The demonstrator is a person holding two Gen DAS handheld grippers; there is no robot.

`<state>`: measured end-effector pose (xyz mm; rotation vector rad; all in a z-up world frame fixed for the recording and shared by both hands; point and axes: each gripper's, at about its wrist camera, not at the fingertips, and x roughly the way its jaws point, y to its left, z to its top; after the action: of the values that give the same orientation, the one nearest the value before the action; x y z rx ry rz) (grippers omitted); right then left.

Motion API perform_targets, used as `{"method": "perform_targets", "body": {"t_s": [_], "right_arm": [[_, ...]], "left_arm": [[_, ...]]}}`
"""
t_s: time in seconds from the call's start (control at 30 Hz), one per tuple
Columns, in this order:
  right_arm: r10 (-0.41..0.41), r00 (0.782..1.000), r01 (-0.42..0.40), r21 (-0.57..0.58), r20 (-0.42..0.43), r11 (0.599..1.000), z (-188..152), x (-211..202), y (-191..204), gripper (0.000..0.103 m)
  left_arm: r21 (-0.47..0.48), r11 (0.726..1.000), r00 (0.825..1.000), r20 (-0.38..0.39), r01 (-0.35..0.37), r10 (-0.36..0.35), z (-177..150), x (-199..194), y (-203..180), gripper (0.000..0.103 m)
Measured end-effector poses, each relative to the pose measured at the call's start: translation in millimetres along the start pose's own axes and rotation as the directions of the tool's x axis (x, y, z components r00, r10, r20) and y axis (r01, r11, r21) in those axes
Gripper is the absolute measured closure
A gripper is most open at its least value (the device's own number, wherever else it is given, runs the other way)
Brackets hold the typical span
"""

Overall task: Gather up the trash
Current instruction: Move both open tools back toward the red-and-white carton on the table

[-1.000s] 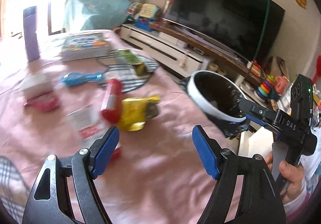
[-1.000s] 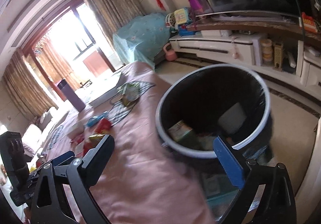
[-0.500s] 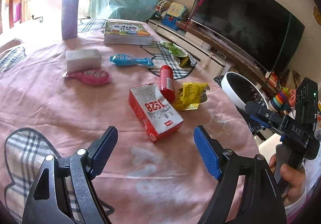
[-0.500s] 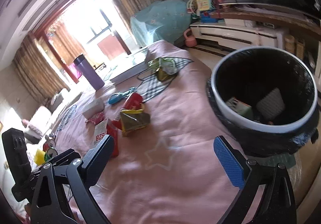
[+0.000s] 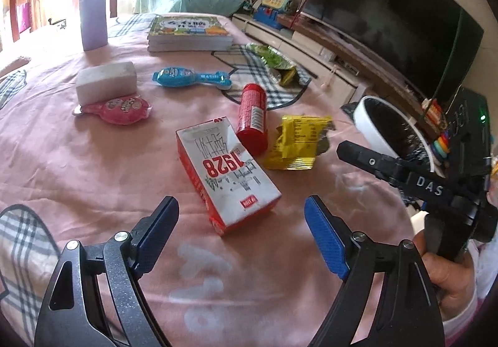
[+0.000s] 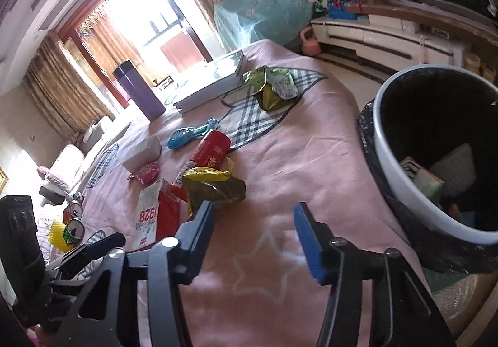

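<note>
Pink cloth covered the worktop [image 5: 93,179], and most of the litter on it lay uncollected. The white bin [image 6: 401,179] with its black liner stood just beside the worktop's edge on the right and held only a few bits (a small carton and something pale, as far as I could tell), so I judged the job barely begun. The left tool [image 5: 241,222] hung spread wide and empty above the red-and-white carton [image 5: 227,175] marked 1928, which lay flat between its 2 blue pads. The right tool [image 6: 253,232] was likewise released, holding nothing, over bare cloth near the crumpled yellow wrapper [image 5: 297,141]. A red tube [image 5: 252,116] lay touching the carton's far corner, and a green wrapper [image 5: 274,62] sat farther back on a checked patch. Other things looked like keepers to me: a stack of books [image 5: 188,34], a purple flask [image 5: 93,7], a blue brush [image 5: 190,77], a grey block [image 5: 105,81] and a pink packet [image 5: 119,105]. The tube against the carton could be nudged during a grab.
</note>
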<state>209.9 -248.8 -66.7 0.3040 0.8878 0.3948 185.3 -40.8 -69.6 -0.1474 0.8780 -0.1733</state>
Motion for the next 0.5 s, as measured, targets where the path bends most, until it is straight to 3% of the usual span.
{"method": "perform_targets", "body": {"t_s": [0.13, 0.17, 0.2, 0.23, 0.3, 0.37, 0.5], "right_arm": [[0.013, 1.0, -0.013, -0.001, -0.028, 1.0, 6, 15, 0, 0.057], [0.014, 0.999, -0.014, -0.006, -0.034, 1.0, 7, 19, 0, 0.057], [0.015, 0.999, -0.015, -0.011, -0.04, 1.0, 8, 23, 1, 0.058], [0.014, 0.999, -0.015, -0.014, -0.046, 1.0, 10, 27, 2, 0.061], [0.019, 0.998, -0.02, -0.018, -0.058, 1.0, 11, 32, 4, 0.073], [0.013, 0.998, -0.015, -0.032, -0.06, 0.999, 11, 34, 7, 0.095], [0.008, 1.0, -0.009, -0.057, -0.023, 0.998, 8, 21, 12, 0.102]], "left_arm": [[-0.019, 0.999, 0.999, -0.014, -0.037, 0.037, 6, 15, 7, 0.019], [-0.032, 0.999, 1.0, -0.014, -0.028, 0.028, 7, 17, 11, 0.022], [-0.036, 0.999, 1.0, -0.013, -0.021, 0.02, 8, 18, 13, 0.031], [-0.037, 0.999, 1.0, -0.015, -0.017, 0.017, 9, 20, 15, 0.043], [-0.036, 0.999, 1.0, -0.012, -0.005, 0.004, 9, 20, 18, 0.045], [-0.037, 0.999, 1.0, 0.009, -0.004, 0.005, 8, 16, 21, 0.046], [-0.047, 0.999, 0.999, 0.04, 0.017, -0.015, 7, 7, 27, 0.046]]}}
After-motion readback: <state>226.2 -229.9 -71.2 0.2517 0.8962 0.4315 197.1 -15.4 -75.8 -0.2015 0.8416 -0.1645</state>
